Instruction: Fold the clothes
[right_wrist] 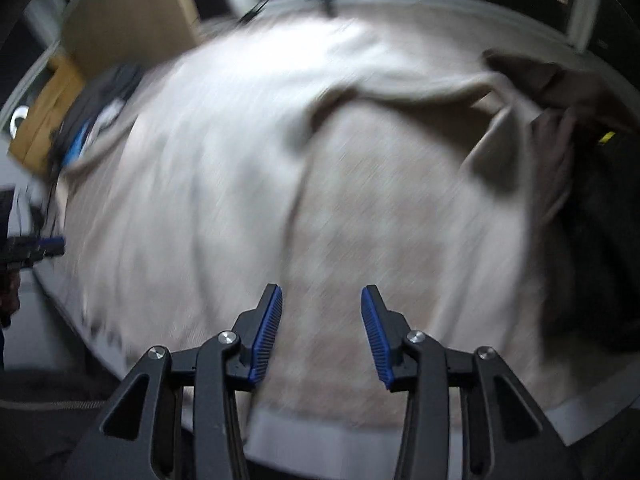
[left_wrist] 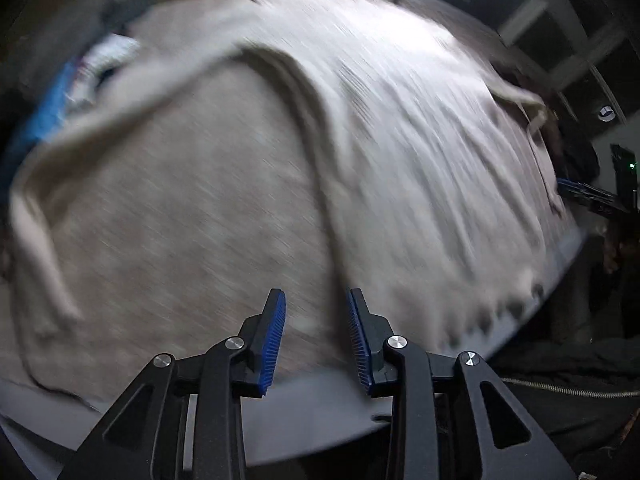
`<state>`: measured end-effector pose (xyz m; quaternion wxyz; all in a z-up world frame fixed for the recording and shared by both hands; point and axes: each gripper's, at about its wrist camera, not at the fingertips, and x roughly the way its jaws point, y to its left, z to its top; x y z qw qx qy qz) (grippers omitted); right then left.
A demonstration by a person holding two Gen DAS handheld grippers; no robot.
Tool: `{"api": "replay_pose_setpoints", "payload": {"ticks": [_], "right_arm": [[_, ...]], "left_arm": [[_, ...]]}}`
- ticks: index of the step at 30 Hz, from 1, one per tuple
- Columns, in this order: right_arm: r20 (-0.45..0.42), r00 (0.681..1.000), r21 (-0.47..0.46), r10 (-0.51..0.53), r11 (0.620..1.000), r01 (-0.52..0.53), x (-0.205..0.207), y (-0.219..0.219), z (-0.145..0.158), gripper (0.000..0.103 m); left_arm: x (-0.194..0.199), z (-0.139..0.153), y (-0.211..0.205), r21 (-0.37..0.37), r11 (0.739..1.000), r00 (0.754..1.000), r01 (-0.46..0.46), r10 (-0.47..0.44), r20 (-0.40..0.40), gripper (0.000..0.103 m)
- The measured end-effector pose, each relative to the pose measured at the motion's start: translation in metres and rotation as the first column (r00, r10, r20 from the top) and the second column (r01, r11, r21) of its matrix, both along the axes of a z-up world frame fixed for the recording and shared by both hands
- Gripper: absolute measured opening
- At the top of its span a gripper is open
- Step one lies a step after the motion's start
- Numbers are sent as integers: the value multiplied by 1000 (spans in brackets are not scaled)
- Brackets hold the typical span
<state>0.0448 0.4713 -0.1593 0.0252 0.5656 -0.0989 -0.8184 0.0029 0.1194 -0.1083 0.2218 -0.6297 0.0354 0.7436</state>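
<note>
Dim rm, cardboard box behind.

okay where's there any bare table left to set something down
Only a bare strip of table along the near edge, below the beige garment. The garment covers the rest; the far-left corner is crowded with clothes.

Both grippers (empty) agape

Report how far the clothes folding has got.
Done: the beige garment lies spread on the table, with one flap already turned over its body along a raised fold edge.
In hand: nothing. The left gripper and right gripper are both open and empty above the cloth.
Left: further folds; the garment is still wide and wrinkled. Frames are blurred, so finer detail is unclear.
</note>
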Motion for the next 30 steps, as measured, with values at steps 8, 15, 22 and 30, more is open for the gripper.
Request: {"api": "replay_pose_setpoints", "payload": {"ticks": [8, 15, 22, 30], "right_arm": [[50, 997, -12, 64, 998, -64, 44, -39, -31, 42], [-5, 977, 1, 214, 977, -214, 50, -62, -29, 4], [-39, 985, 93, 168, 982, -163, 54, -23, -7, 4], [41, 986, 157, 159, 974, -164, 46, -29, -2, 25]], "left_arm": [[48, -32, 38, -61, 997, 999, 43, -42, 18, 31], [54, -18, 46, -36, 998, 999, 43, -44, -27, 6], [74, 2, 32, -26, 999, 998, 19, -20, -62, 6], [63, 1, 2, -102, 994, 995, -29, 19, -98, 15]]}}
